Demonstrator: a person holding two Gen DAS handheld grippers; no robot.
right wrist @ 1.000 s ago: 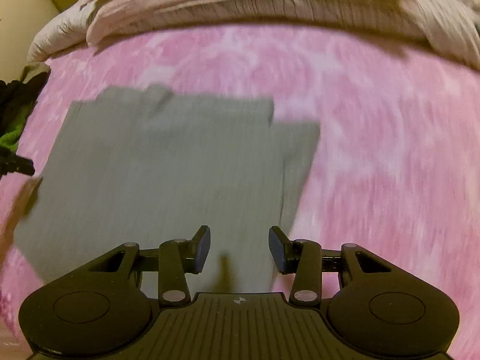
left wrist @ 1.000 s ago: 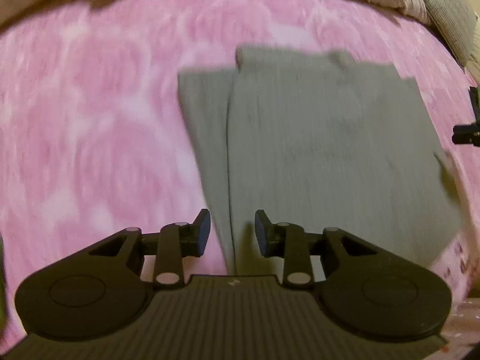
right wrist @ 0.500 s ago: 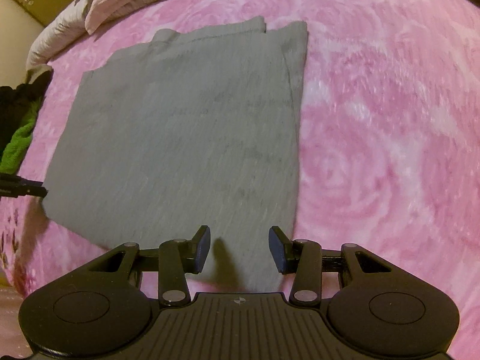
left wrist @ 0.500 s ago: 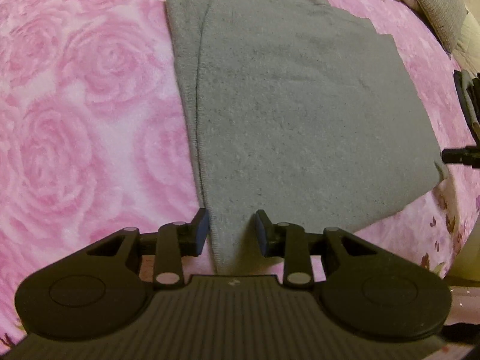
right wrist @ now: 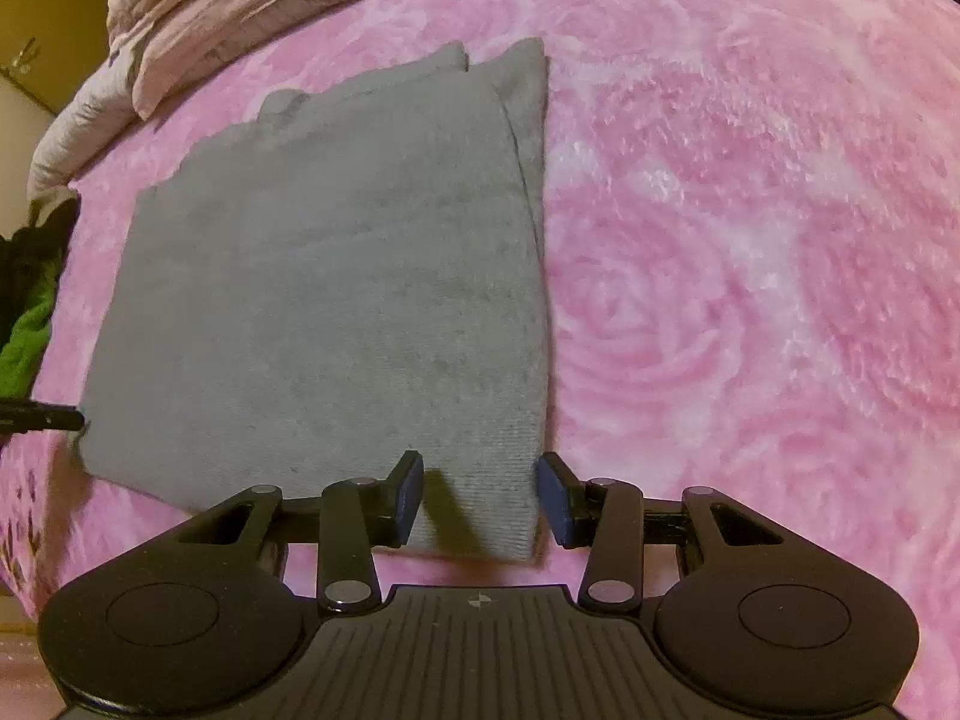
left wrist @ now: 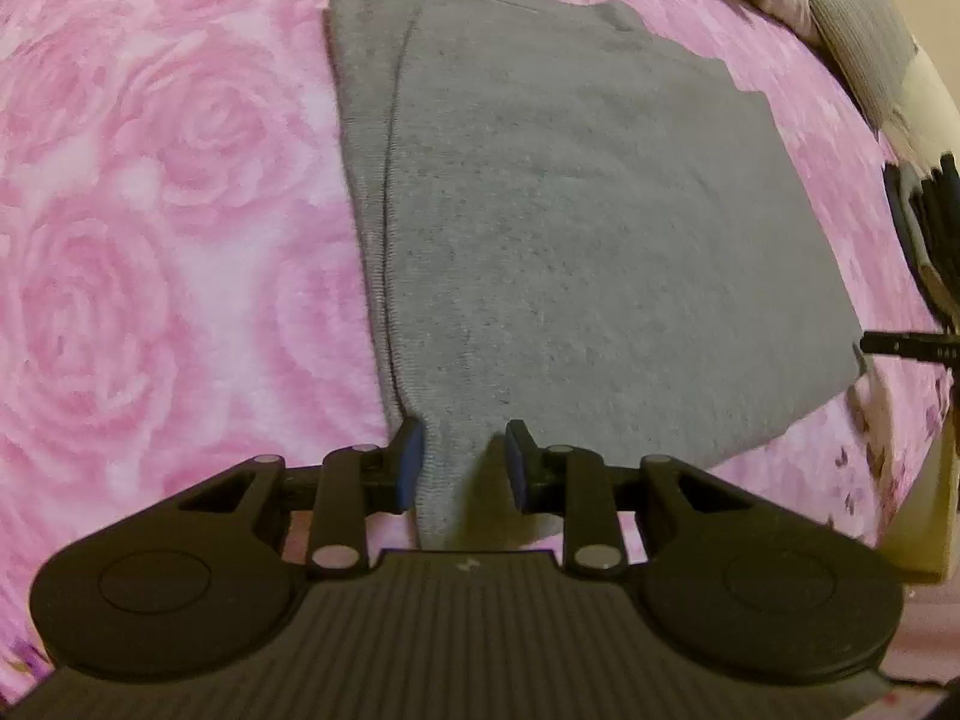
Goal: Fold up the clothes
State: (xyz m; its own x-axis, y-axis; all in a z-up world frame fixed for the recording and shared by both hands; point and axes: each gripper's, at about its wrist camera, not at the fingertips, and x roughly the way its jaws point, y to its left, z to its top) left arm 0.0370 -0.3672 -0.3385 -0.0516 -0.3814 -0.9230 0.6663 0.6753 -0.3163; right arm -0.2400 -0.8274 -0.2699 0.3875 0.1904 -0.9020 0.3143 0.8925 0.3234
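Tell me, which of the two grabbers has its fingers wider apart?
The right gripper: its fingers stand wide over the grey garment. The left gripper is narrower, its jaws closing with cloth between them.

I see a matt grey knit garment (left wrist: 600, 228), ribbed at its hem, on a plush, fuzzy pink rose-print blanket (left wrist: 150, 240); my matt black plastic grippers.

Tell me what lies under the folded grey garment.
The grey garment lies flat on a pink rose-patterned blanket, which shows all around it. Anything beneath the cloth itself is covered.
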